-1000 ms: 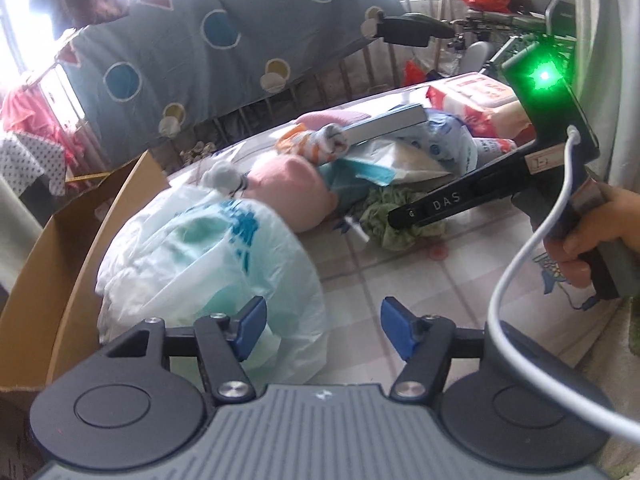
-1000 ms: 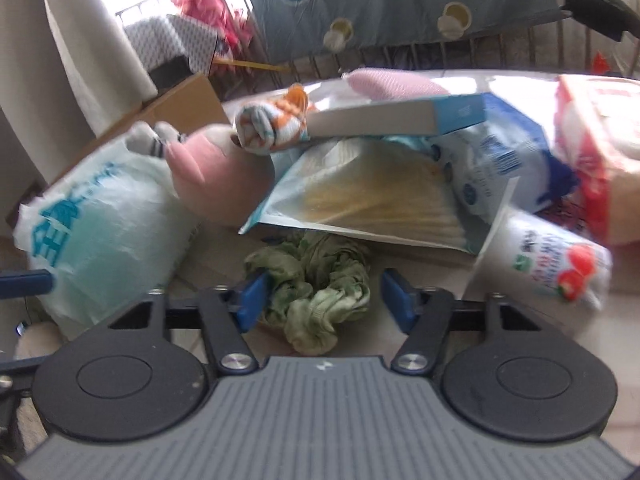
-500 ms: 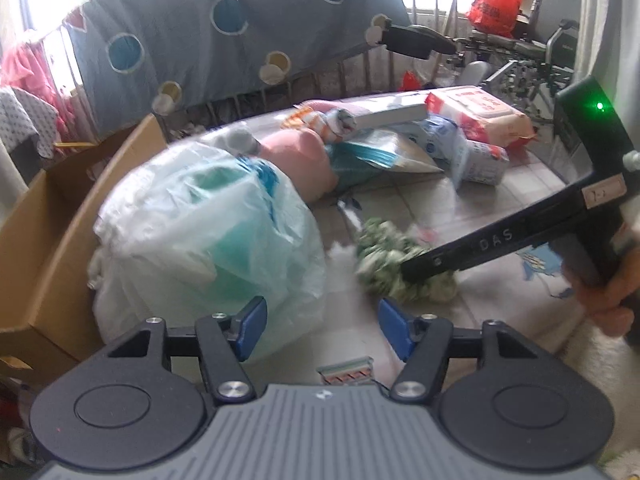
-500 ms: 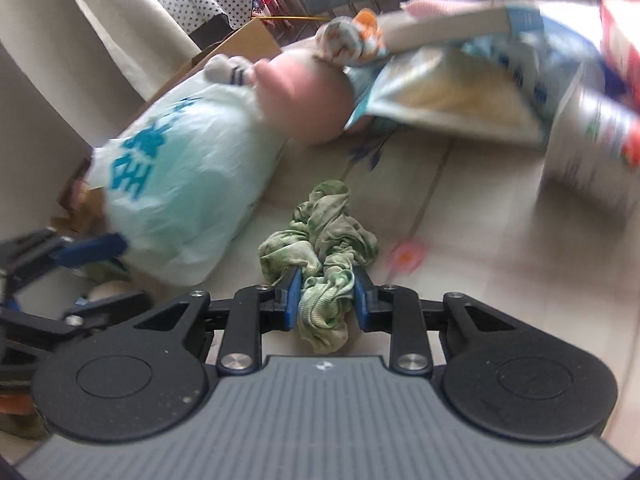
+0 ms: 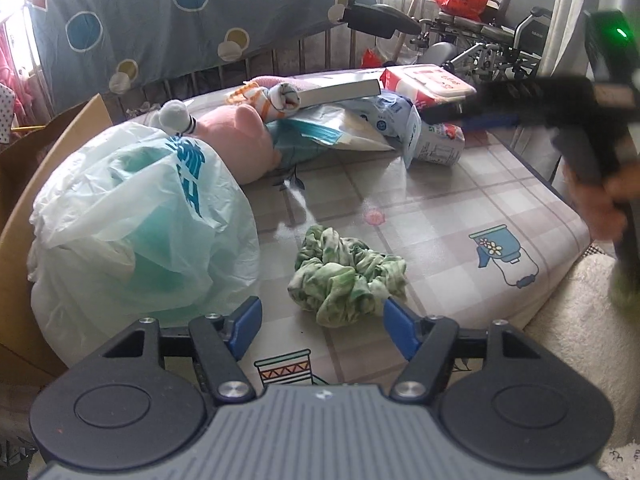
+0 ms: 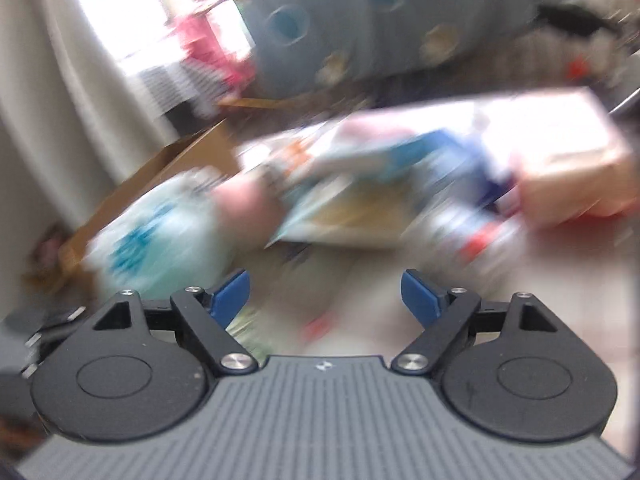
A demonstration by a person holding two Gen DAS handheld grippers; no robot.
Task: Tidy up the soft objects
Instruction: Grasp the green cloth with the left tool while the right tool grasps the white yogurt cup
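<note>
Just ahead of open left tool (image 5: pixel 321 323), green scrunchie (image 5: pixel 347 275), jaws apart

The surface (image 5: pixel 460 216), under a checked cloth, carries a crumpled green cloth (image 5: pixel 346 276) at six o'clock, a white plastic bag (image 5: pixel 132 232) at nine, a pink plush toy (image 5: pixel 236 140) at eleven, and packets heaped at twelve.
</note>
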